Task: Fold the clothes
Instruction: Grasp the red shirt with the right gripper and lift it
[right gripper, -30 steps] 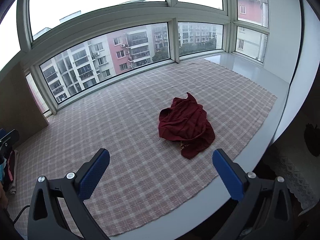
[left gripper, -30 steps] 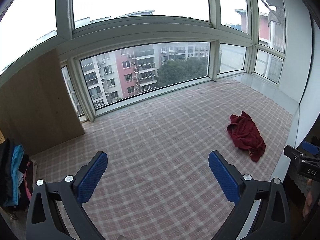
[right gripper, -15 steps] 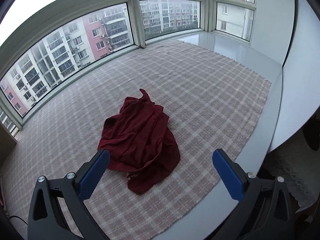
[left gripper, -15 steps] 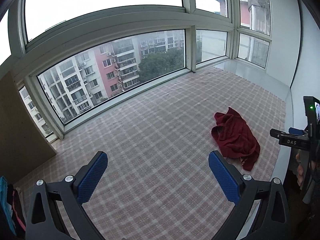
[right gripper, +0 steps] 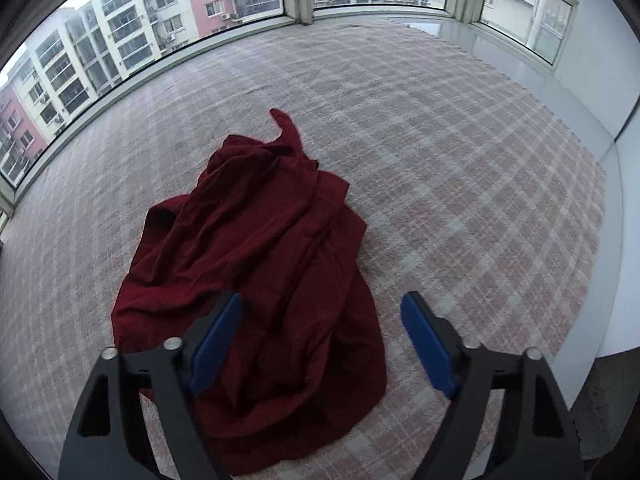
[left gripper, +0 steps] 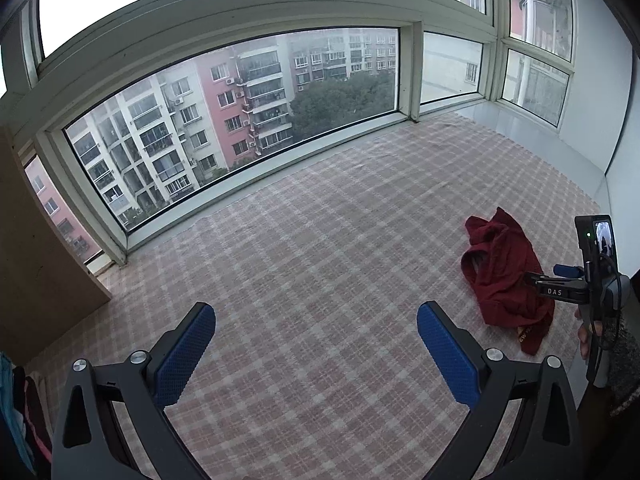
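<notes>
A crumpled dark red garment (right gripper: 256, 264) lies on the pink checked cloth (right gripper: 460, 184) that covers the window platform. My right gripper (right gripper: 320, 328) hangs just above the garment's near part, its jaws closing, the blue pads apart and not pressing the fabric. In the left wrist view the same garment (left gripper: 500, 272) lies at the right, with the right gripper (left gripper: 560, 280) over its near edge. My left gripper (left gripper: 316, 340) stands open above bare checked cloth, well to the left of the garment.
A wide bay window (left gripper: 240, 112) runs along the far side of the platform. A wooden panel (left gripper: 36, 248) stands at the left, with several hanging clothes (left gripper: 20, 412) below it. The platform's white edge (right gripper: 624, 264) runs along the right.
My right gripper has dropped down and forward onto the red garment, and its jaws have narrowed. My left gripper has moved to the right, bringing the garment closer in its view.
</notes>
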Tool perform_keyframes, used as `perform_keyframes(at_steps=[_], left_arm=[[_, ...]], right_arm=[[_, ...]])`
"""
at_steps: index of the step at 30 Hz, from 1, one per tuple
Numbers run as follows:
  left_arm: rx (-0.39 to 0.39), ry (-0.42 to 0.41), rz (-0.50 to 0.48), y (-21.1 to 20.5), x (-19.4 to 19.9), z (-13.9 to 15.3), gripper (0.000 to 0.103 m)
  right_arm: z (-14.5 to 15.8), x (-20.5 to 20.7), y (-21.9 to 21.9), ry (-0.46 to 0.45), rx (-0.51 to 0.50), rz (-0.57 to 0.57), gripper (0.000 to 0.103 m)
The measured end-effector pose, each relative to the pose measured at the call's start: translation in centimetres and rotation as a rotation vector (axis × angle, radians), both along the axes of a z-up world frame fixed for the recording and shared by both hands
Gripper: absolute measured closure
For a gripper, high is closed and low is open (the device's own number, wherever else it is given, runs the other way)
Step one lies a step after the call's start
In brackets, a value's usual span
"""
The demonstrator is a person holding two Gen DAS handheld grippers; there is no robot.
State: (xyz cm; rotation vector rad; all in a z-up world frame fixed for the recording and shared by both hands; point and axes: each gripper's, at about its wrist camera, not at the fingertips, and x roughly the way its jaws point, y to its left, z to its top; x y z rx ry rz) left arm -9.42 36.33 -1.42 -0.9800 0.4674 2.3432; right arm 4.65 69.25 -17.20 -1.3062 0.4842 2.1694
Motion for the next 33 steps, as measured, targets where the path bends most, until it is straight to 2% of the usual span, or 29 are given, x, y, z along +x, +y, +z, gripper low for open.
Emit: perform_keyframes(at_steps=[2,3,5,7,11,14,17,19,20,22,23,24,25,26,28,33], left_arm=[[-0.008,0.001,0.019,-0.8,-0.3,-0.2,0.001],[-0.011,0.001,0.032,-1.3,-0.5,-0.2,0.001],[-0.01,0.002,0.058,-2.6,-0.7,-0.2,0.001],[-0.009,0.006,0.085,-4.1,-0.8,-0.1,0.001],[-0.007,0.031,0.152,-8.2,-0.6,0.7,0.001],[0.017,0.043,0.227,-12.4,-0.4,1.6,0.001],[0.047,0.059,0.319,-17.4,0.1,2.6,0.001],[0.059,0.07,0.375,-20.6,0.6,3.0,0.001],[0.063,0.075,0.403,-22.2,0.9,3.2,0.001],[0.059,0.075,0.453,-25.0,1.3,3.1,0.001],[0.055,0.071,0.475,-26.3,1.5,2.9,0.001],[0.05,0.057,0.489,-27.5,1.5,2.5,0.001],[0.045,0.039,0.488,-28.3,1.5,2.0,0.001],[0.037,0.019,0.478,-28.8,1.5,1.4,0.001],[0.012,-0.017,0.44,-29.1,1.5,-0.2,0.001],[-0.048,-0.116,0.274,-25.1,0.9,-5.4,0.001]], right_arm=[[-0.2,-0.3,-0.6,0.014,-0.011,0.051,0.052],[-0.1,-0.3,-0.8,0.038,-0.015,0.077,0.068],[0.5,-0.2,-1.2,0.047,-0.008,0.091,0.089],[1.6,0.2,-1.1,0.096,-0.068,0.077,0.092],[7.1,0.7,-3.0,0.26,-0.146,0.106,0.093],[12.5,-0.3,-7.0,0.357,-0.125,0.209,0.093],[16.6,-2.8,-13.2,0.403,-0.118,0.363,0.095],[17.6,-5.1,-18.5,0.416,-0.154,0.489,0.094],[17.2,-6.7,-21.5,0.408,-0.213,0.577,0.088],[16.0,-9.3,-27.1,0.328,-0.312,0.75,0.078],[15.5,-10.3,-29.5,0.286,-0.335,0.815,0.078],[15.4,-10.4,-30.8,0.275,-0.313,0.835,0.077],[15.5,-10.0,-31.0,0.285,-0.291,0.823,0.073],[15.5,-9.7,-30.9,0.294,-0.27,0.806,0.056],[14.5,-9.4,-28.9,0.279,-0.244,0.724,0.042],[9.3,-9.6,-27.1,0.088,-0.108,0.643,0.042]])
